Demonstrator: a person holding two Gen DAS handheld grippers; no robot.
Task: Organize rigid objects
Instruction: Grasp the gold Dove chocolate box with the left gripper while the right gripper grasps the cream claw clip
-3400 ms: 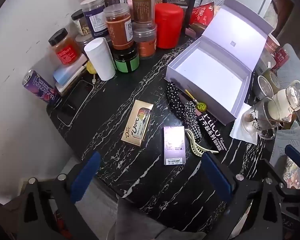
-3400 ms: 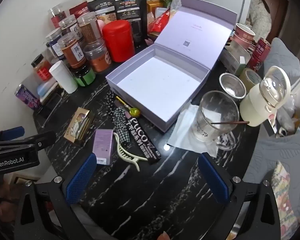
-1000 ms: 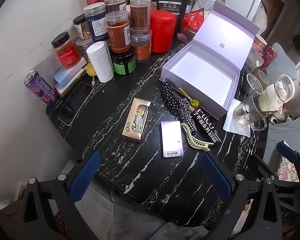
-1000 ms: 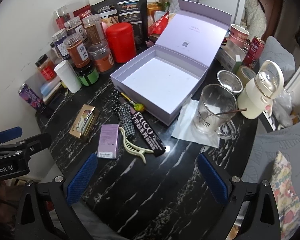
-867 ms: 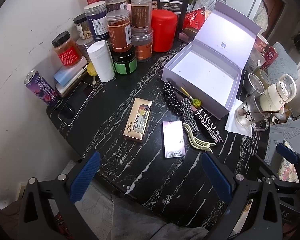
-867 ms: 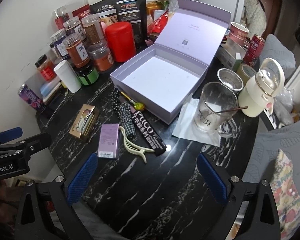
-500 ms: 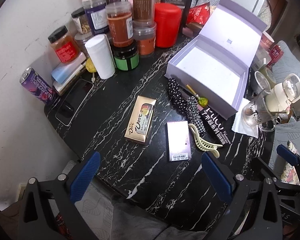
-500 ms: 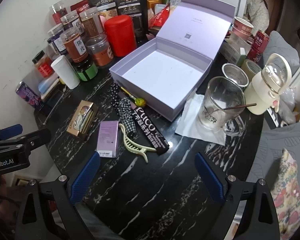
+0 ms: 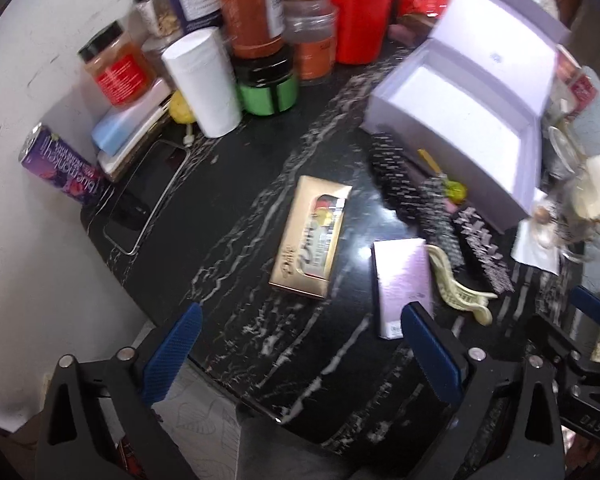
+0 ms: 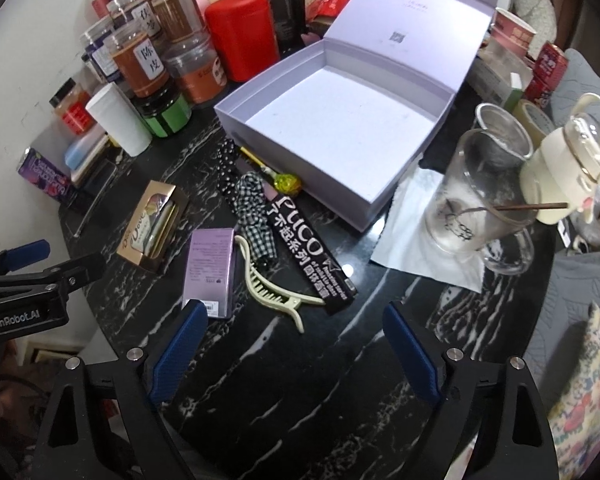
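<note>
Black marble table [image 10: 340, 380]; both tools [image 9: 300, 344] [image 10: 296, 340] angled steeply down, open.

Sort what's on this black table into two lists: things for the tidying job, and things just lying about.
For the job:
- open lilac box, nothing in it
- gold chocolate box
- small purple carton
- black PUCO box
- cream hair clip
- both claws, open and holding nothing

Likely lying about:
- spice jars
- red canister
- white tube
- glass mug
- phone
</note>
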